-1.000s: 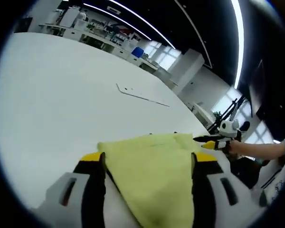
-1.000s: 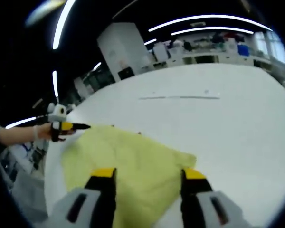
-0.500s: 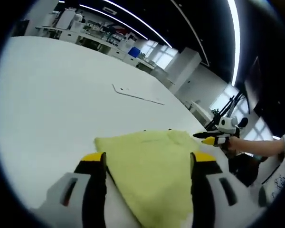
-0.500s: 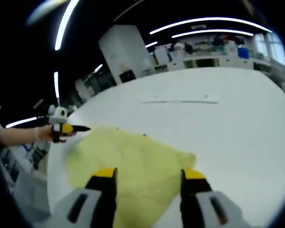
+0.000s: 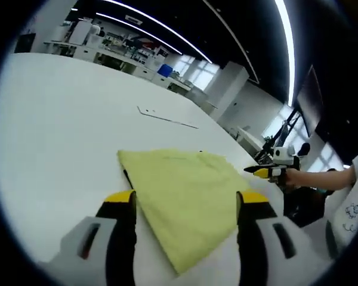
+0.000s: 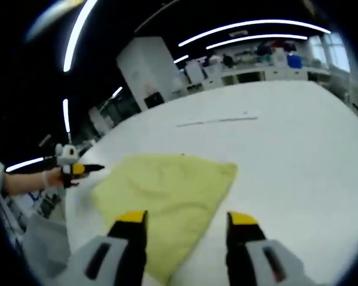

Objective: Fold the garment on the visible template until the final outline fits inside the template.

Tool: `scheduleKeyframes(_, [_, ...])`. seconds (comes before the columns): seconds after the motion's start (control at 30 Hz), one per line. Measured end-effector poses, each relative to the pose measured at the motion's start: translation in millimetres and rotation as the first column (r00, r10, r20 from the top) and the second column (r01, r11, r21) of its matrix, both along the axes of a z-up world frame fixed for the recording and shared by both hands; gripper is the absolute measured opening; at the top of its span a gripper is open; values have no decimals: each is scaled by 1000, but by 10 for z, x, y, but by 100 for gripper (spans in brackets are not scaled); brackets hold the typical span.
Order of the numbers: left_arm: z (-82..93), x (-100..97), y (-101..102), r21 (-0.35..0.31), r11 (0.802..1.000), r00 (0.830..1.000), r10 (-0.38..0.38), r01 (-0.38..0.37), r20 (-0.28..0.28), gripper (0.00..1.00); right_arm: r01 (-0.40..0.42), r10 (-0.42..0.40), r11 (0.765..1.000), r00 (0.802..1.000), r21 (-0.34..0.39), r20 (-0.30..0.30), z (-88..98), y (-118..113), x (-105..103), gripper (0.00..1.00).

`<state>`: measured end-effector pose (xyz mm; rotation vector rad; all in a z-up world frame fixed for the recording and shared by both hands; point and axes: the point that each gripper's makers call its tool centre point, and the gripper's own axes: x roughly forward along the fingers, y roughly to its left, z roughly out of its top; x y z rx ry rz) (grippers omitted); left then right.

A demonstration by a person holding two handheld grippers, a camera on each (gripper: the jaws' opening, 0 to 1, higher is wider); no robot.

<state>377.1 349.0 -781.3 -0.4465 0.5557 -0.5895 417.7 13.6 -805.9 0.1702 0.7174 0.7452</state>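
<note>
The pale yellow-green folded cloth garment (image 5: 188, 199) lies flat on the white table (image 5: 53, 119), near its edge. The left gripper (image 5: 185, 205) and right gripper (image 6: 182, 223) hover over it, jaws wide and empty. A fold looks finished; next comes judging its outline against the thin dark template line (image 5: 167, 119), well apart.

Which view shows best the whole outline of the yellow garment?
The right gripper view: the yellow garment lies almost wholly clear between the open jaws. In the left gripper view the garment is partly cut by the jaw tips.
</note>
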Motion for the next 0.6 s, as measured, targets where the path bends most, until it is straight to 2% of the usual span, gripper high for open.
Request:
scheduleKeyframes(0.1, [-43,-130,11,28,1000,1000,-6,6,-8,64,11,-11,1000,1000,15,1,13,-22,-70,50])
scheduleKeyframes(0.17, [-71,-201,38,23,1000,1000,0,0,-19,63,14,-14,1000,1000,19,0,14,-25,-121,50])
scheduleKeyframes(0.3, [-113,-335,74,68,998,1000,7,-6,-12,52,24,-24,999,1000,26,-7,-1,-33,-307,48])
scheduleKeyframes(0.4, [-135,-454,59,52,998,1000,27,-27,-13,53,26,-26,999,1000,27,-4,-13,-58,-382,47])
scheduleKeyframes(0.47, [-147,-533,23,60,998,1000,24,-23,-19,50,28,-28,999,1000,29,-10,-24,-57,-443,47])
scheduleKeyframes(0.6, [-211,-610,53,61,997,999,39,-37,-31,49,28,-28,999,999,20,-19,-72,-84,-535,46])
